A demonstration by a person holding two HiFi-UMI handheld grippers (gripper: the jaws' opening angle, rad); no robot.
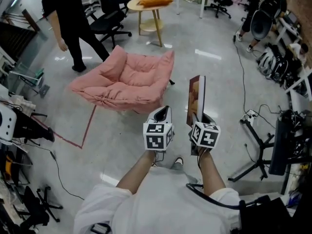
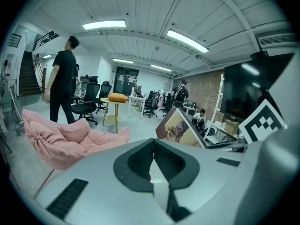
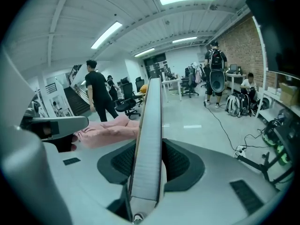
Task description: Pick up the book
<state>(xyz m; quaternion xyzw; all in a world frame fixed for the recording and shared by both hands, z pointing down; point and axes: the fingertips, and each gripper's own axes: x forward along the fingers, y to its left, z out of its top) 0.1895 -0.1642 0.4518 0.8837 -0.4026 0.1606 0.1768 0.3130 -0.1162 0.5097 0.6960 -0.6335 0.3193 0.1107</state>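
Note:
The book [image 1: 196,99] stands upright on edge in the air, its cover with a dog photo facing left. My right gripper [image 1: 198,120] is shut on its lower part. In the right gripper view the book's page edge [image 3: 151,121] runs straight up between the two dark pads of the right gripper [image 3: 149,161], which press on both covers. My left gripper [image 1: 164,114] hangs just left of the book, apart from it. In the left gripper view the left gripper [image 2: 153,148] has its jaws together with nothing between them, and the book [image 2: 180,128] shows to the right.
A pink cushioned floor chair [image 1: 124,82] lies ahead on the glossy floor. A person in black [image 1: 68,18] walks at the far left. A round wooden table [image 1: 148,9] carries an orange cushion. A black stand [image 1: 258,152] and cables are at the right; office chairs stand farther back.

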